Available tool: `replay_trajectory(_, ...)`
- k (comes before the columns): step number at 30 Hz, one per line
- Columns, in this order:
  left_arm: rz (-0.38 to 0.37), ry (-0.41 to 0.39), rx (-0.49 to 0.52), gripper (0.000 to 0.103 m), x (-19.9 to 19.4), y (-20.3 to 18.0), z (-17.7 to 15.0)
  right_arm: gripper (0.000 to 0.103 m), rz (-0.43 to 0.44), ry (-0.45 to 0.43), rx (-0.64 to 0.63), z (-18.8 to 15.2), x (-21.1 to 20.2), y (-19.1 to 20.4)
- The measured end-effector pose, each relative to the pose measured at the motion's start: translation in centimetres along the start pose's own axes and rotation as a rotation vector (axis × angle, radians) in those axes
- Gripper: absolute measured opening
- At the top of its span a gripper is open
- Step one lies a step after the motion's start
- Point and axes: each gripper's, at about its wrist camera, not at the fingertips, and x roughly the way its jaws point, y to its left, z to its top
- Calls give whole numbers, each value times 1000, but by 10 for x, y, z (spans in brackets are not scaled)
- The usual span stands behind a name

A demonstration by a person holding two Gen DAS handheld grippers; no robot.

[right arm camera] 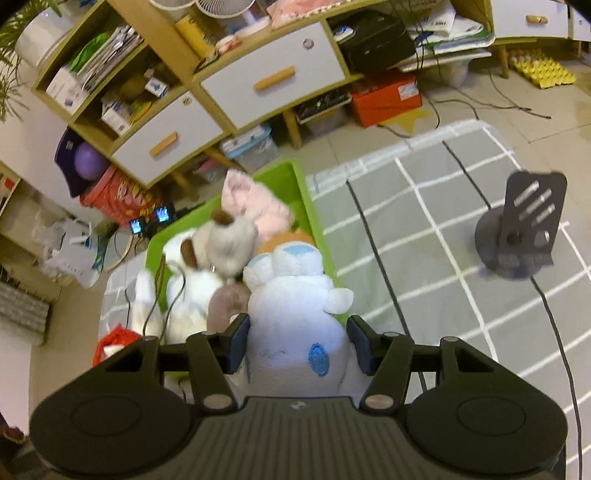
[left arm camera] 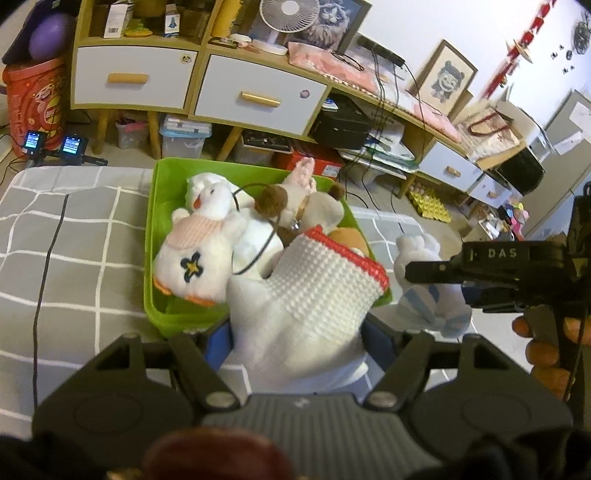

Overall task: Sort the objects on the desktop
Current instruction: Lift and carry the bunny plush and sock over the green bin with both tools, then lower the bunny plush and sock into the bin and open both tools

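We hold a white knitted plush (left arm camera: pixel 314 291) pinched in the left gripper (left arm camera: pixel 295 343) and a pale blue plush (right arm camera: pixel 295 317) in the right gripper (right arm camera: pixel 297 341) over the full green bin (left arm camera: pixel 151 236), so next we likely lower and release both.

**A crowded wall of wooden cabinets behind a grey checked cover**

Ahead of the jaws stands a row of wooden cabinets (left arm camera: pixel 199 74) with white drawers and pale wood handles, raised on slim legs. Their open shelves (right arm camera: pixel 99 85) hold boxes and papers (packed tight). Storage boxes (left arm camera: pixel 184 138) and an orange box (right arm camera: pixel 386 98) sit on the pale tiled floor (right arm camera: pixel 535 107) beneath. A white fan (left arm camera: pixel 288 16) and framed pictures (left arm camera: pixel 447 79) lean against the white wall
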Motion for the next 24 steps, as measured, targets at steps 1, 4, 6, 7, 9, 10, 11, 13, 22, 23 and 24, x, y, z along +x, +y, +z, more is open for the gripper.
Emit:
replay_trajectory(1,0,-6,-7,72,2,1,1,58,-5,-9,-1,3,2,0)
replay_trajectory(4,2,-19,-26,72,10,4,3,58,-31,-44,-17,12,7,4)
replay_trajectory(6,0,-28,-33,72,15,5,5,58,-42,-62,-28,16,10,5)
replay_trajectory(7,-3,-29,-36,72,19,6,5,58,-46,-73,-33,19,12,6)
replay_trajectory(9,-1,-31,-40,72,25,7,6,58,-53,-90,-38,23,15,8)
replay_trajectory(10,2,-33,-41,72,28,7,6,58,-59,-99,-40,24,17,8)
replay_trajectory(11,4,-35,-43,72,32,7,7,58,-64,-107,-41,25,18,9)
replay_trajectory(13,3,-36,-48,72,37,7,8,58,-75,-118,-41,28,23,9)
replay_trajectory(22,16,-53,-54,72,53,10,14,57,-73,-166,-41,39,43,14)
replay_trajectory(23,16,-55,-56,72,54,11,14,57,-77,-173,-46,40,45,15)
replay_trajectory(24,16,-56,-58,72,55,12,15,57,-80,-179,-50,40,46,16)
